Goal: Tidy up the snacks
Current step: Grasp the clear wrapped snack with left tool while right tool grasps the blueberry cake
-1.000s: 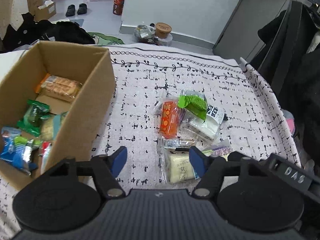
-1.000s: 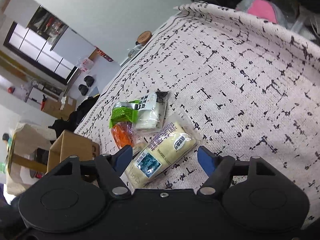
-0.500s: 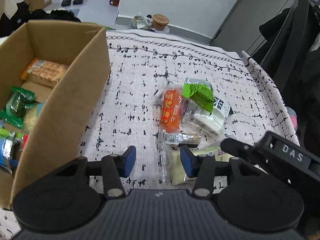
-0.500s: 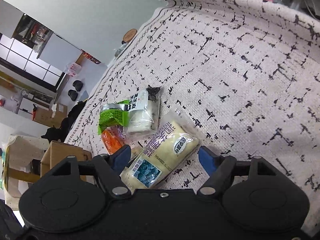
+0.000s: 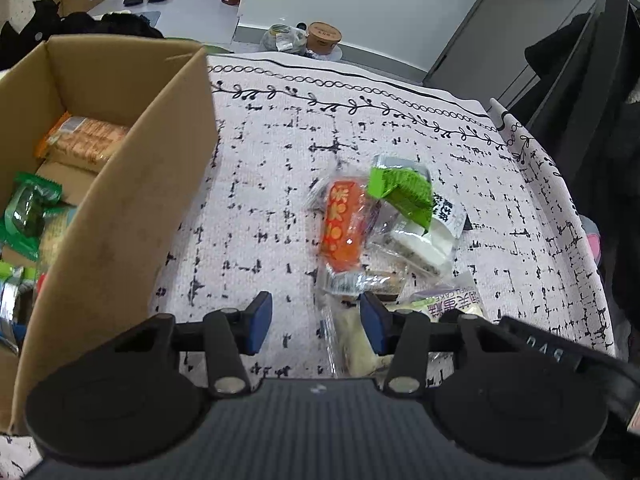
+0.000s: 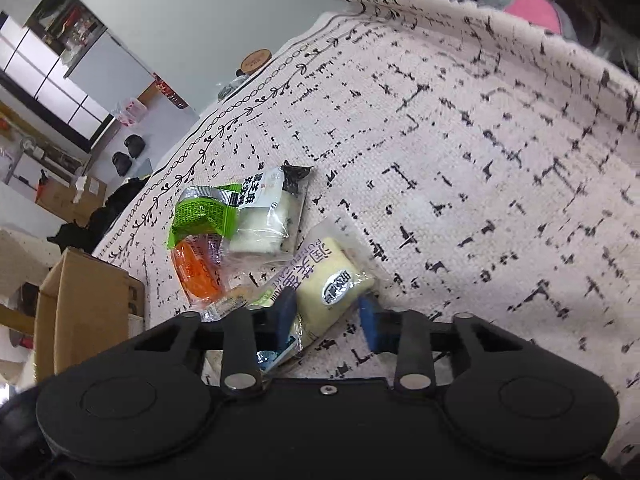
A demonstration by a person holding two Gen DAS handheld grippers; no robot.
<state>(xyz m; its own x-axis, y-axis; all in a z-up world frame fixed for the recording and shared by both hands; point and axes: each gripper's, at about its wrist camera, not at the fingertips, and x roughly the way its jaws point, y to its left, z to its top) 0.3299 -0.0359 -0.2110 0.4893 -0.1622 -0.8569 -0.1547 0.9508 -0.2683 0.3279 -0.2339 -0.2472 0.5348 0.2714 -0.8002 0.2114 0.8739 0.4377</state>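
The right gripper (image 6: 326, 316) is nearest the cake pack (image 6: 326, 280), which lies on the cloth (image 6: 480, 160) between its spread pads, neither clearly touching it. The pack's long axis runs diagonally, roughly along the fingers, so closing should squeeze across its width. It is a pale yellow cake in clear wrap with purple lettering and looks soft. The left gripper (image 5: 316, 320) is also open, over another pale pack (image 5: 356, 340); the box (image 5: 132, 216) sits left
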